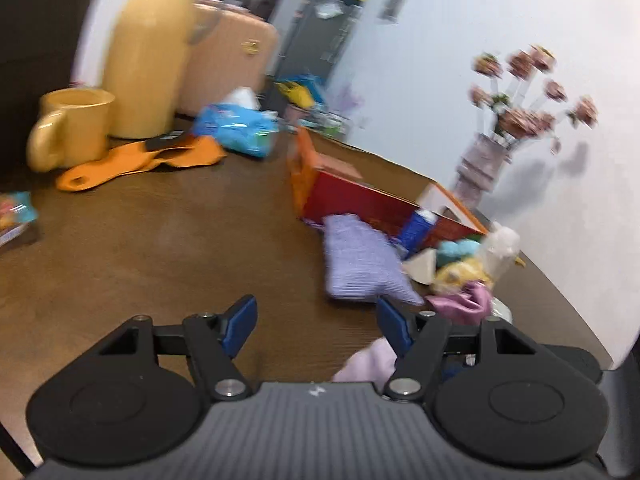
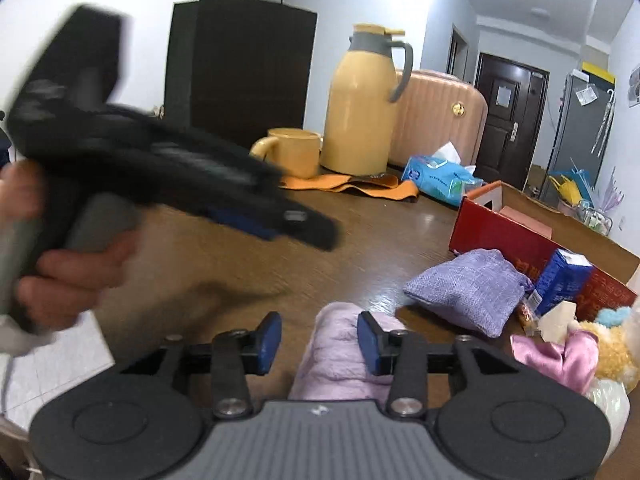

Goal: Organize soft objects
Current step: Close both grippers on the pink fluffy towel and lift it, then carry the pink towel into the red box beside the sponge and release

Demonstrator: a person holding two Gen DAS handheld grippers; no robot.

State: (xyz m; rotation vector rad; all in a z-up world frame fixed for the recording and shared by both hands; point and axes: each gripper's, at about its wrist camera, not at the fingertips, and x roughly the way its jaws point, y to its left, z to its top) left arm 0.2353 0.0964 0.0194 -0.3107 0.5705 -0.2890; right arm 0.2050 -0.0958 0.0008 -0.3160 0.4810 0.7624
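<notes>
The pink towel (image 2: pixel 340 352) lies lengthwise between the half-open, not yet gripping right tongs (image 2: pixel 318 340); the left tongs (image 1: pixel 316 328), open and empty, are beside it.

Surface (image 2: pixel 380 240): wood-grain finish, brown, slight sheen.
Lilac towel (image 2: pixel 340 352), lower centre of frame: fluffy, matt cloth.
Purple pouch (image 2: pixel 468 288), right of centre: coarse woven fabric, matt.
Pink cloth (image 2: pixel 560 354), lower right: satin-like, glossy.
Plush toy (image 2: pixel 612 348), right edge: fuzzy yellow pile.
Red box (image 2: pixel 500 236): cardboard, smooth printed face.
Yellow jug (image 2: pixel 356 112) and mug (image 2: pixel 296 152), upper centre: smooth, semi-gloss; material unclear.
Tissue pack (image 2: pixel 440 180): shiny plastic film.
Black bag (image 2: pixel 240 68), upper left: matt paper.
Right claw (image 2: pixel 319 342): blue pads (image 2: pixel 370 342), matt black plastic arms, bright metal pivot screws.
Left claw (image 1: pixel 316 326): same build.
</notes>
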